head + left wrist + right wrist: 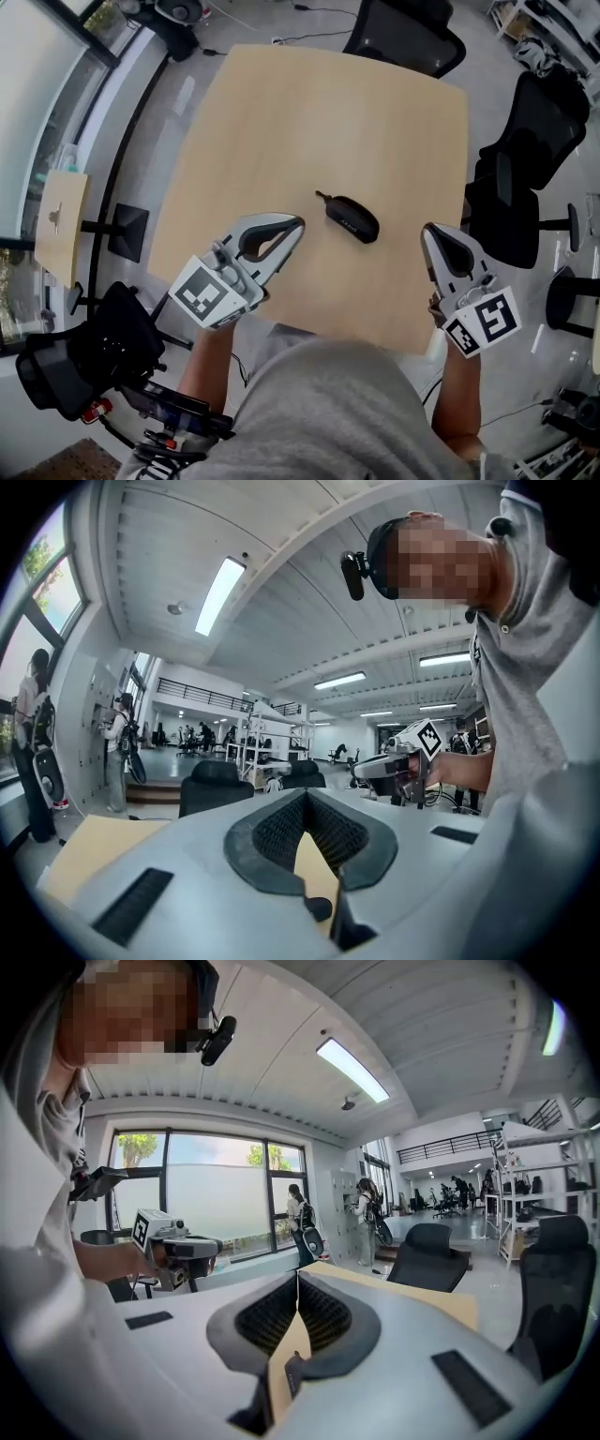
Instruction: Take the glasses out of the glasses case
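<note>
The left gripper [299, 223] lies about level over the near part of the table [309, 122]. Its nose points away from the person and slants to the right. In the left gripper view its jaws are pressed together at the tips, with only a diamond-shaped gap between the ribbed pads [281, 832] and nothing pinched there. Its marker cube [208, 292] sits at the back end, and the bare forearm [202, 370] runs from there down to the grey shirt [347, 412]. The right gripper [428, 228] hangs at the table's near right corner. It is tipped a little downward and points away from the body, and its own cube [485, 324] is toward the person. In the right gripper view its jaws are closed tip to tip on nothing. Each gripper view also shows the other gripper held out at the side, gripped in a hand. The glasses case [352, 217] lies flat on the wood between the two noses. It is near the left gripper's tip on that tip's right, apart from it, and farther from the right gripper on its left. The case is dark and looks closed, and neither gripper touches it. Beyond the table's far and right edges stand black office chairs [525, 178].
</note>
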Demonstrator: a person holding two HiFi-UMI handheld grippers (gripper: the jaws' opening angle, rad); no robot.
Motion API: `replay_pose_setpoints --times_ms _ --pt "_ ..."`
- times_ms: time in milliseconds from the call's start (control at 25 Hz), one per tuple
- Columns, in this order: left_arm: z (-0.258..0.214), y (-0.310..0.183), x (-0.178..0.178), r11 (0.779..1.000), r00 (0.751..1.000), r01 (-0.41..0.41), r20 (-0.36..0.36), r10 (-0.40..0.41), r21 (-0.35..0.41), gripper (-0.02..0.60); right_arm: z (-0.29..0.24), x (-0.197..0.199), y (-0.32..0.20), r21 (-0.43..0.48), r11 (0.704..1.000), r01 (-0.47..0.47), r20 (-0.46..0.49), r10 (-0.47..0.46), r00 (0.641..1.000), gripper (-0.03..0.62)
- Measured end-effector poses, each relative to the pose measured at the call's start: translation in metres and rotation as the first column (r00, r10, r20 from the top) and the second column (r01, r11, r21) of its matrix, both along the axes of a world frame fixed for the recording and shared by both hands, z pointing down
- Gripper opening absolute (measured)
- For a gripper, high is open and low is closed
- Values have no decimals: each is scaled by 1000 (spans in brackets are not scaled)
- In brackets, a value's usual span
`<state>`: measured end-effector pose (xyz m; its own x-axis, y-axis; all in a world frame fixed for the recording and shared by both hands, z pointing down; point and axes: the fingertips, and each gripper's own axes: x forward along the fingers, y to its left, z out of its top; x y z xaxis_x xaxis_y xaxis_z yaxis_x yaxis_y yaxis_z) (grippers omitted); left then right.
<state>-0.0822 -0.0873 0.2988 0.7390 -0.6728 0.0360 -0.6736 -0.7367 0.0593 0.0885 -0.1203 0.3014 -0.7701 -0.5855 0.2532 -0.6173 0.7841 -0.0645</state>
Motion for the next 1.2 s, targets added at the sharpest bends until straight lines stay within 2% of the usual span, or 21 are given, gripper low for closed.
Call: replay_pose_setpoints --times_ms 280,520,680,800,960,1200 --pt "45 -48 33 995 999 -47 10 48 -91 6 41 13 -40 -73 997 -5 -7 4 1000 8" --pt "112 -87 43 975 997 -80 -15 79 -209 6 94 4 -75 -155 987 -42 -52 34 998 8" --pt "164 -110 49 953 993 -112 -6 115 -282 6 133 -10 -88 -232 970 -67 -80 50 996 8" --pt "203 -133 61 936 988 -131 29 149 -328 6 164 -18 -97 -282 958 -56 -107 27 994 8" --pt "253 -144 77 899 974 -169 73 216 -404 6 209 -29 -103 -361 932 -42 -145 -11 989 8" --pt "291 -138 80 850 966 -200 49 256 -487 6 275 -49 -98 -483 876 -1 -182 -100 978 8"
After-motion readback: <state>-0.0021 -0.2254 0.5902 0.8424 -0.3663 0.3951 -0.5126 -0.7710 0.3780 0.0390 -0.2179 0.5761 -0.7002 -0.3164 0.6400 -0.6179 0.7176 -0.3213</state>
